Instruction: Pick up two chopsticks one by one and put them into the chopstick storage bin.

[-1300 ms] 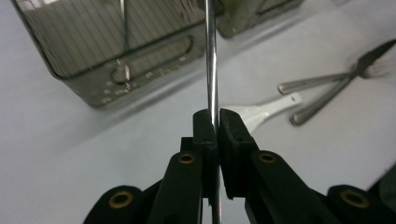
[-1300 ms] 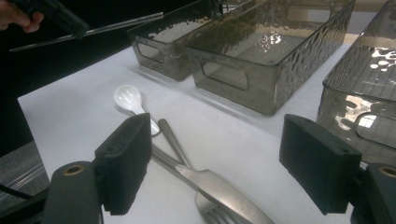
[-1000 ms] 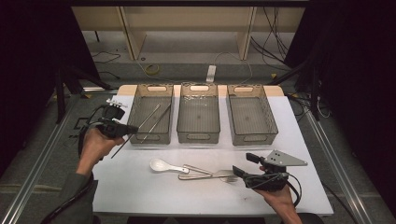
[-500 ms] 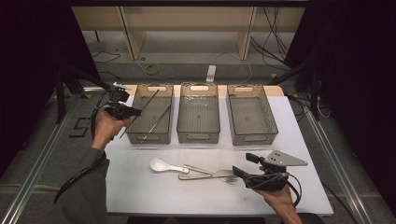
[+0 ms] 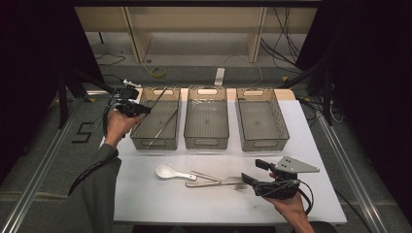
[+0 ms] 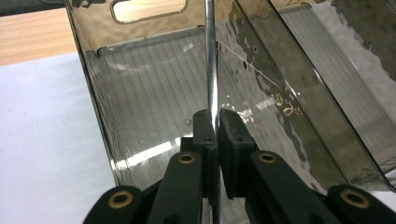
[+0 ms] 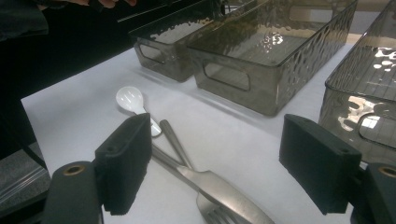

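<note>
My left tool [image 5: 141, 109] has carried its clamped chopstick [image 6: 211, 65] over the left bin [image 5: 145, 141], ready to drop; right tool [image 5: 251, 174] waits open by the fork [image 5: 228, 182]

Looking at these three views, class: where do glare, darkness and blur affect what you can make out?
High view: room edges are black, only the white table is well lit. Left gripper view: the left tray shows rippled reflections behind the metal chopstick clamped by the left gripper. Right gripper view: the right gripper looks soft and blurred, glare spots mark the trays, and the white spoon gleams.
</note>
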A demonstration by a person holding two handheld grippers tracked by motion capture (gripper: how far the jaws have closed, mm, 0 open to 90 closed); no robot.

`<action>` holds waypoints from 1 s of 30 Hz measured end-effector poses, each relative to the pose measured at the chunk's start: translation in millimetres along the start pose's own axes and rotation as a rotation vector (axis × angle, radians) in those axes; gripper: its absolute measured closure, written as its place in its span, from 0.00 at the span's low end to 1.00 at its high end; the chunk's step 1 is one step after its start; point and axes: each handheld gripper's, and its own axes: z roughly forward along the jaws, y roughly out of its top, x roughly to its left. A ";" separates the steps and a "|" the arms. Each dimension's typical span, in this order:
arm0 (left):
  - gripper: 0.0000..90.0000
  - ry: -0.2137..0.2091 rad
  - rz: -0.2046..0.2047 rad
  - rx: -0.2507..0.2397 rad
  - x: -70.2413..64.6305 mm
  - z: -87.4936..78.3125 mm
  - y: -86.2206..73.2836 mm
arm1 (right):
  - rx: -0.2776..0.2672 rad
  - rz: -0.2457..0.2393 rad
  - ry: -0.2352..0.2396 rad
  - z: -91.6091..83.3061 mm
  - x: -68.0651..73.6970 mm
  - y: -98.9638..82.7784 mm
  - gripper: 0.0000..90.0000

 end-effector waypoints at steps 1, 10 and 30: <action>0.95 -0.002 0.001 0.000 -0.5 1.0 0.5 | 0.001 0.000 0.000 -0.1 -0.1 0.0 0.29; 0.95 0.010 0.012 0.004 0.8 13.2 2.4 | 0.002 -0.005 0.008 0.6 0.8 0.1 0.29; 0.67 -0.021 0.010 -0.063 -1.3 21.9 -4.8 | 0.004 -0.002 0.009 -0.2 0.7 0.0 0.29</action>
